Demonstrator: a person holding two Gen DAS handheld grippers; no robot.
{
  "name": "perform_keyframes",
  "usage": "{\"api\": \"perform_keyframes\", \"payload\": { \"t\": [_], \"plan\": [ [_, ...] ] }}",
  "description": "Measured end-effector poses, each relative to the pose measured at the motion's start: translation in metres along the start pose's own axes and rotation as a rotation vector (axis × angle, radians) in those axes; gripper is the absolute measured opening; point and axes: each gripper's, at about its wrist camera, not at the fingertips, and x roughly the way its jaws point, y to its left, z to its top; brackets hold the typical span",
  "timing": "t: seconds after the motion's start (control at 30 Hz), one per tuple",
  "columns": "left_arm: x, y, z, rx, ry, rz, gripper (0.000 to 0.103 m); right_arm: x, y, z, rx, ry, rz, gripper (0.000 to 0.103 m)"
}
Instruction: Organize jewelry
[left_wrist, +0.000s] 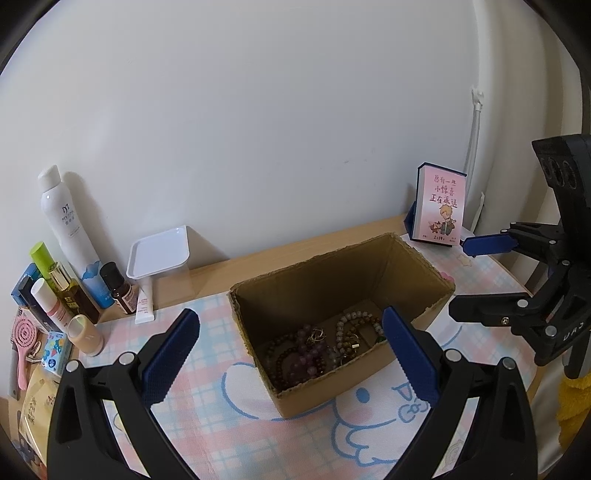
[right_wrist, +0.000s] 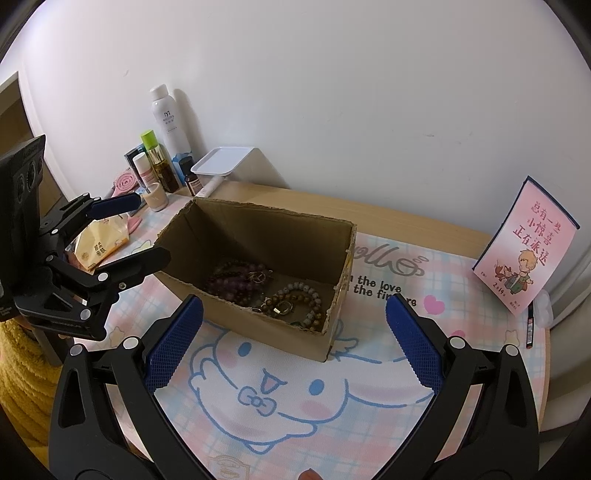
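Note:
An open cardboard box stands on the pastel desk mat. Inside lie a purple bead bracelet, a brown and grey bead bracelet and small gold rings. My left gripper is open and empty, above the mat just in front of the box; it also shows in the right wrist view. My right gripper is open and empty, in front of the box; it also shows at the right of the left wrist view.
A white tray sits at the back by the wall. Bottles and cosmetics crowd the left. A pink hairbrush and a snack packet lie left. A pink desk calendar stands at the right.

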Motion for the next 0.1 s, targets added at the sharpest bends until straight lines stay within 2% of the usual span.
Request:
{"api": "perform_keyframes", "payload": {
  "t": [0.1],
  "plan": [
    [-0.0003, 0.0007, -0.0004, 0.0, 0.0, 0.001, 0.098, -0.0002, 0.0004, 0.0001, -0.002, 0.0, 0.002, 0.095]
  ]
}}
